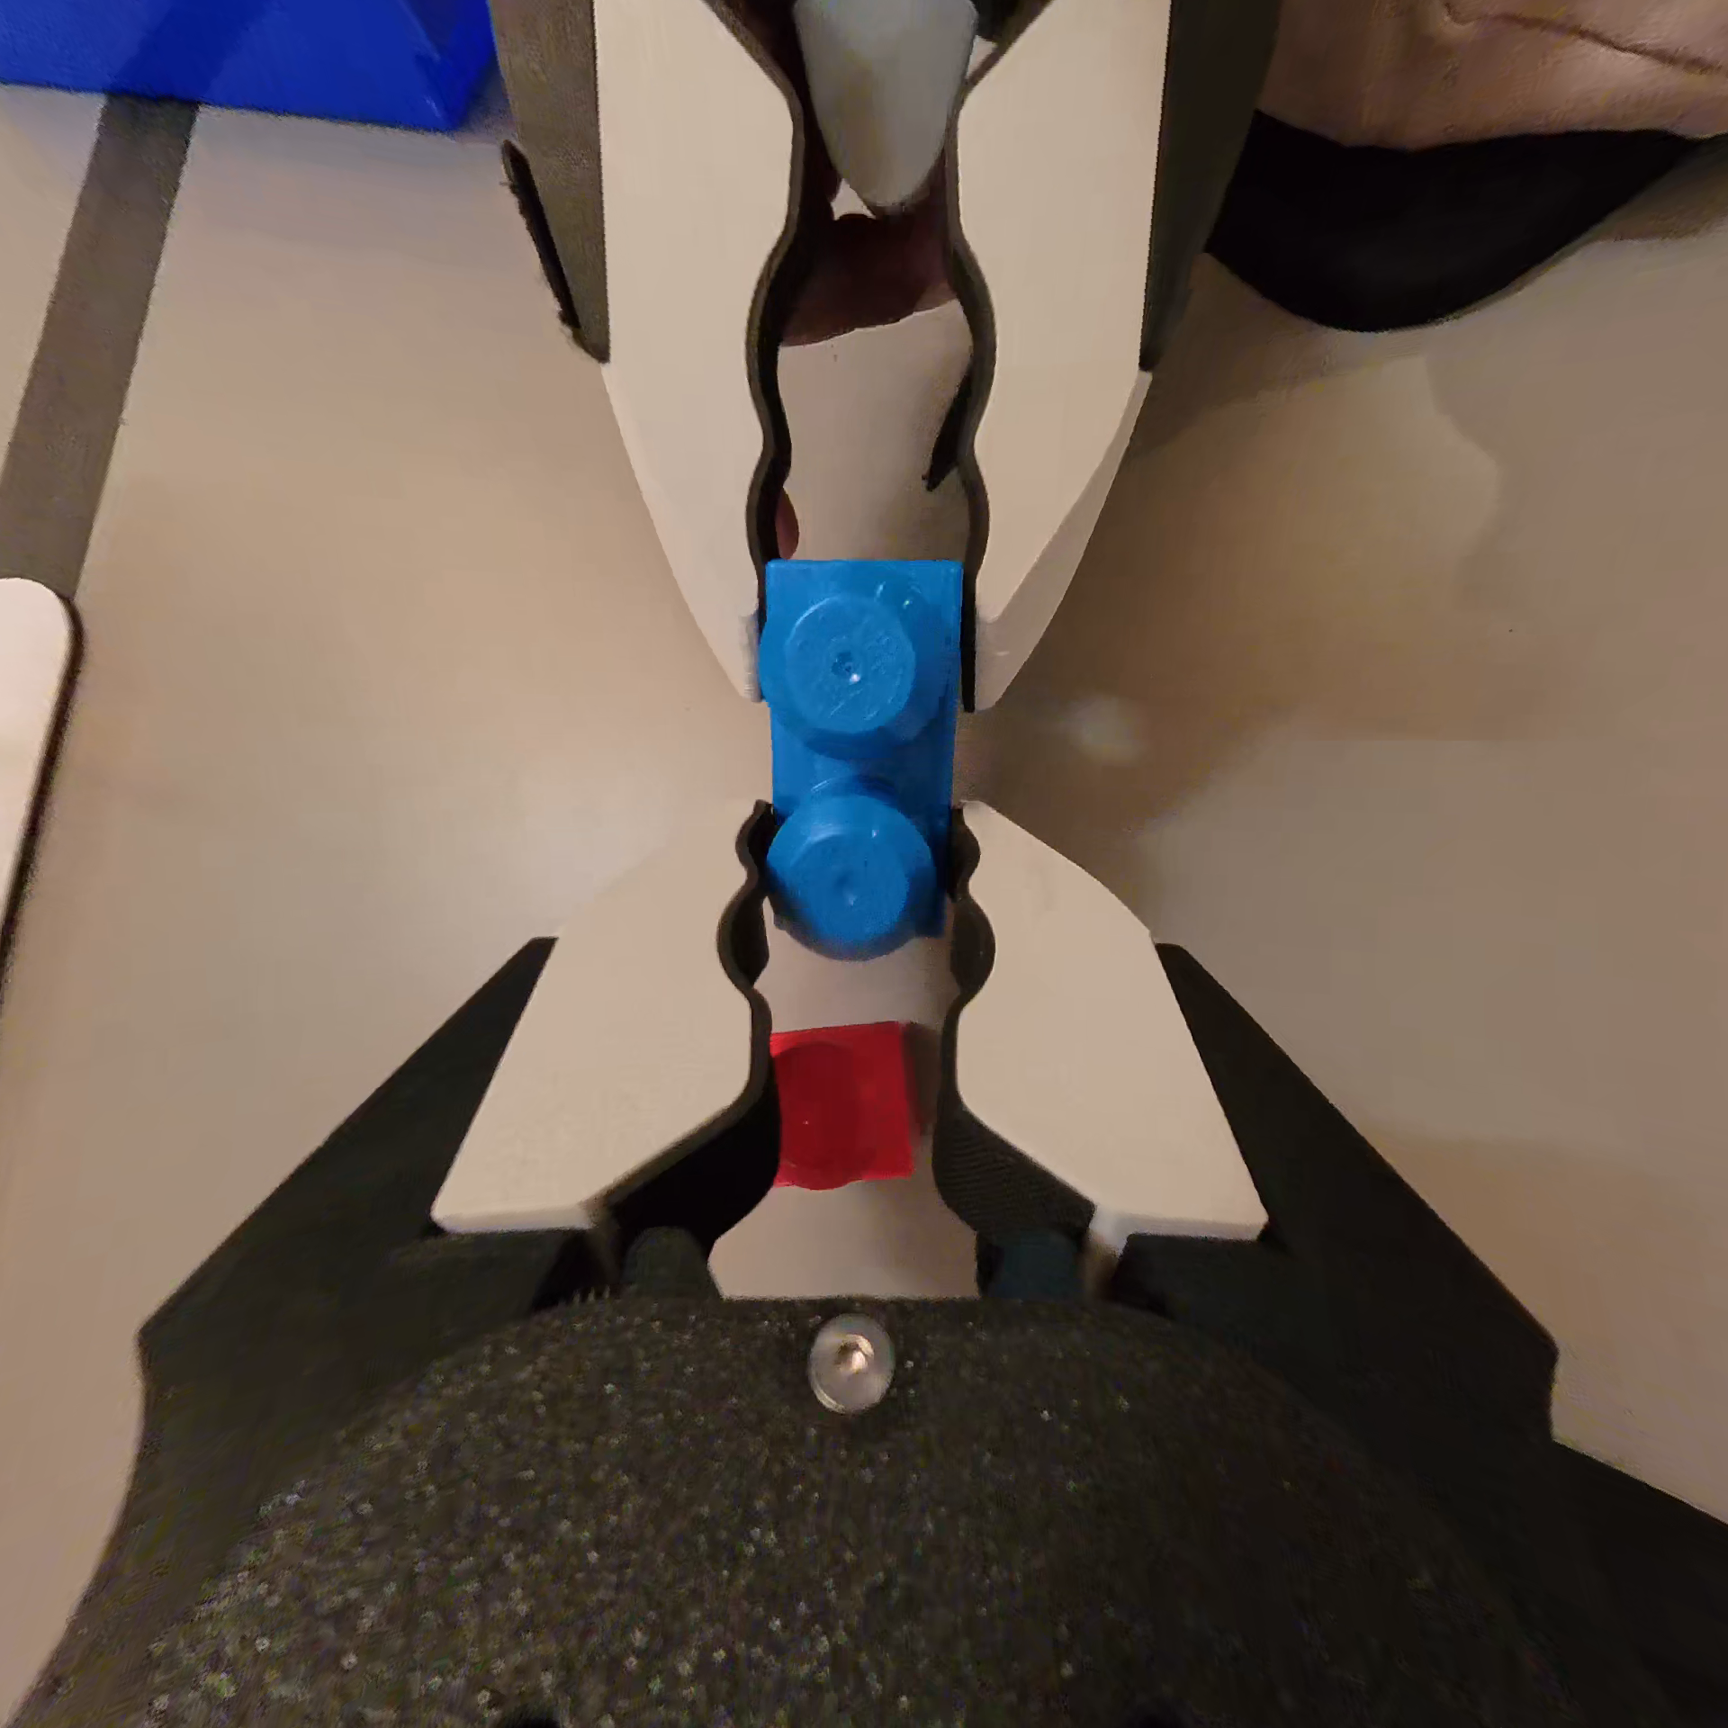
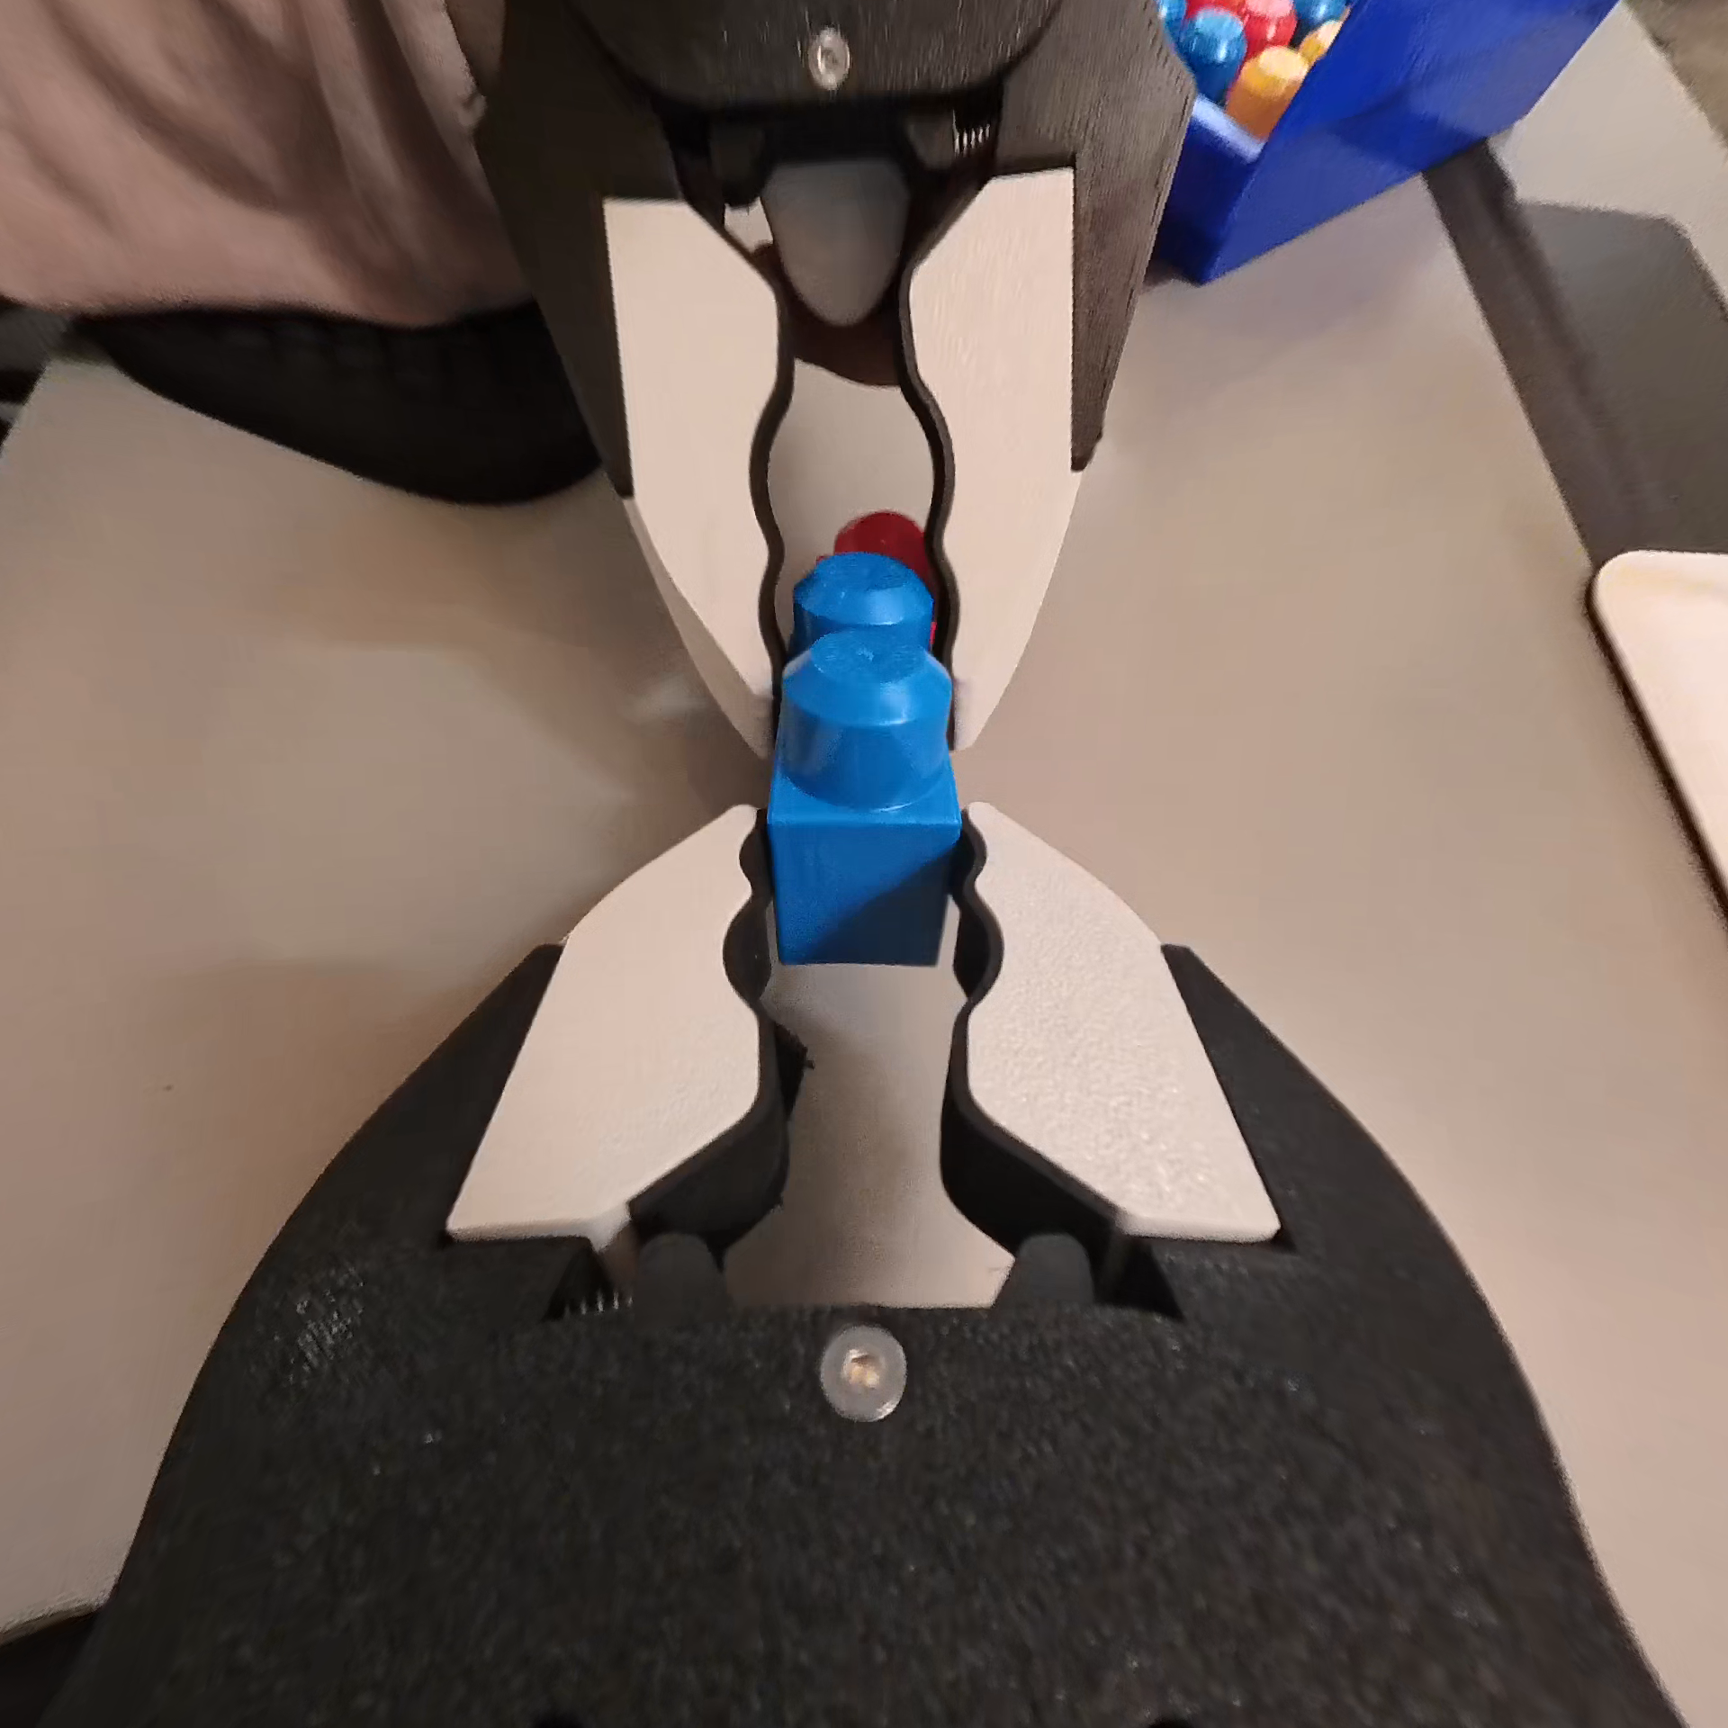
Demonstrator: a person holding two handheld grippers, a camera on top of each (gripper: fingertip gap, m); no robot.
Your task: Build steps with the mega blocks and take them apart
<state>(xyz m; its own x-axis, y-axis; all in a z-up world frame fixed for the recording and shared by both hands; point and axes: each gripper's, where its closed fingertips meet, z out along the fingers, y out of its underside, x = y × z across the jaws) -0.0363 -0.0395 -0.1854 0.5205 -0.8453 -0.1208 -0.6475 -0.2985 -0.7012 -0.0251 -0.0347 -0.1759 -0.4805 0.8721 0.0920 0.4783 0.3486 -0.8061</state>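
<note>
**Both tongs on one blue block**

Left tongs [image 1: 860,823] and right tongs [image 2: 865,842] clamp opposite ends of the two-stud blue block [image 2: 860,842], centre frame over the beige counter [image 2: 327,842]. Red block [image 1: 846,1108] sits beneath, partly hidden. Glossy blue bin [image 2: 1384,140] of rounded blocks, upper right.

Work surface: a smooth beige bench [image 1: 374,524] with a matte finish, filling most of both views. A dark grey strip [image 1: 84,374] crosses the bench at 10 o'clock in the left wrist view and appears again at 2 o'clock in the right wrist view. A pale board with a rounded corner [image 1: 28,748] lies at 9 o'clock in the left wrist view; in the right wrist view it sits at 3 o'clock. Lighting: soft, overhead, producing a faint bright reflection [image 1: 1103,729] at 3 o'clock and diffuse shadows on the bench.
</note>
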